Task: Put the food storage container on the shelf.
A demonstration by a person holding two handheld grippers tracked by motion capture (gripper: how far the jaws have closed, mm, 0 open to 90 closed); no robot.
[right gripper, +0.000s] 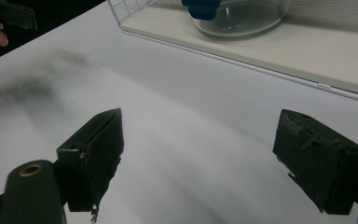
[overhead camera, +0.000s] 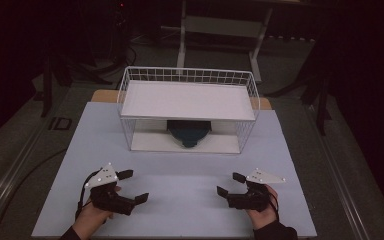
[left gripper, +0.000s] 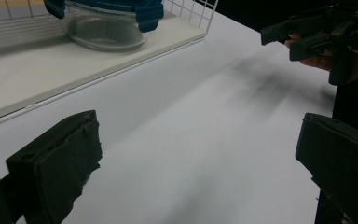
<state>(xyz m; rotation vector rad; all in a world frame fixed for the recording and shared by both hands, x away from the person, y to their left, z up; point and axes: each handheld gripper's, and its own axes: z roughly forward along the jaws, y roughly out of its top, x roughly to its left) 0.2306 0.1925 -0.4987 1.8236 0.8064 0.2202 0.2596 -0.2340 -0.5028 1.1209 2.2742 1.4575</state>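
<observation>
A white wire rack (overhead camera: 130, 95) stands at the middle back of the table, with a white shelf on top and a white board below. On the lower board sits a clear glass container with a blue lid (overhead camera: 188, 132), also seen close up as the container (left gripper: 105, 28) and the container (right gripper: 242, 18). My left gripper (overhead camera: 134, 186) rests near the front left of the table, open and holding nothing, its jaws wide apart around my left gripper's midpoint (left gripper: 198, 158). My right gripper (overhead camera: 230, 183) is at the front right, likewise open with nothing in it, as my right gripper (right gripper: 205, 149) shows.
The pale tabletop (overhead camera: 180, 175) lies bare between the grippers and the rack. Dark floor, stand legs and cables surround the table. From the left gripper view, the other gripper (left gripper: 307, 32) shows at top right. A hand with the other gripper (right gripper: 0, 23) sits at top left.
</observation>
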